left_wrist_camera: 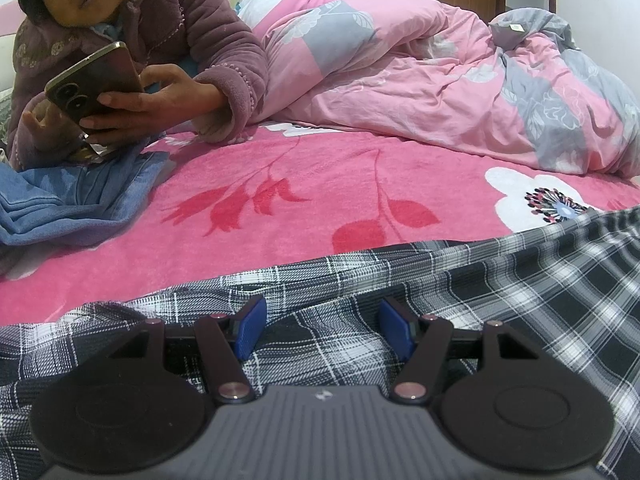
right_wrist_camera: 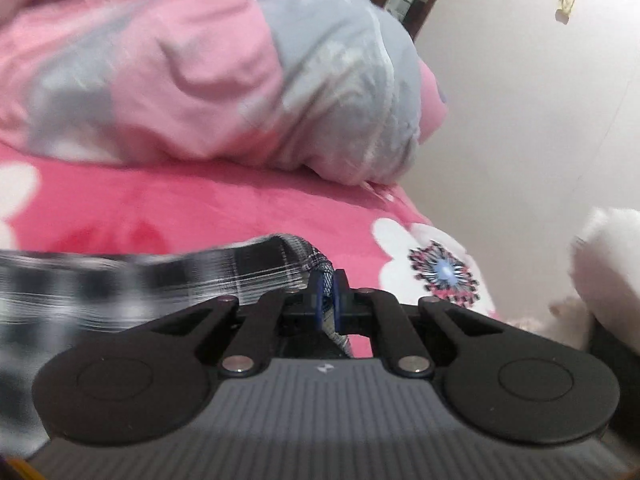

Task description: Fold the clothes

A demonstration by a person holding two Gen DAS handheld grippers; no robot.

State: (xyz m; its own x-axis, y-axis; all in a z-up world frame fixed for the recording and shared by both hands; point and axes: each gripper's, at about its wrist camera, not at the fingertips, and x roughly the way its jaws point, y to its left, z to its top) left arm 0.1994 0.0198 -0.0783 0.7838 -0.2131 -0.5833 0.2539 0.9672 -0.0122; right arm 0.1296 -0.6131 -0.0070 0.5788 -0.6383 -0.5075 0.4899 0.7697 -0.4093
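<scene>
Pinching an edge of the plaid shirt (right_wrist_camera: pixel 256 268), your right tongs (right_wrist_camera: pixel 329 292) are pressed together with a fold of cloth caught between the blue pads. Your left tongs (left_wrist_camera: pixel 322 330) stand spread partway above the same shirt, nothing between the pads; whether they touch the cloth you cannot tell.

The shirt lies across the near part of the bed, on the pink flowered blanket (left_wrist_camera: pixel 312 184). Beyond its far edge the blanket is bare up to the heaped pink and grey quilt (left_wrist_camera: pixel 440 80).

Only the left view shows a seated person (left_wrist_camera: pixel 140 40) at the far left holding a phone (left_wrist_camera: pixel 94 80), with folded blue cloth (left_wrist_camera: pixel 68 204) beside them. Only the right view, blurred, shows the bed's right edge, the pale wall (right_wrist_camera: pixel 520 120) past it and something white and fluffy (right_wrist_camera: pixel 604 264) at the right.
</scene>
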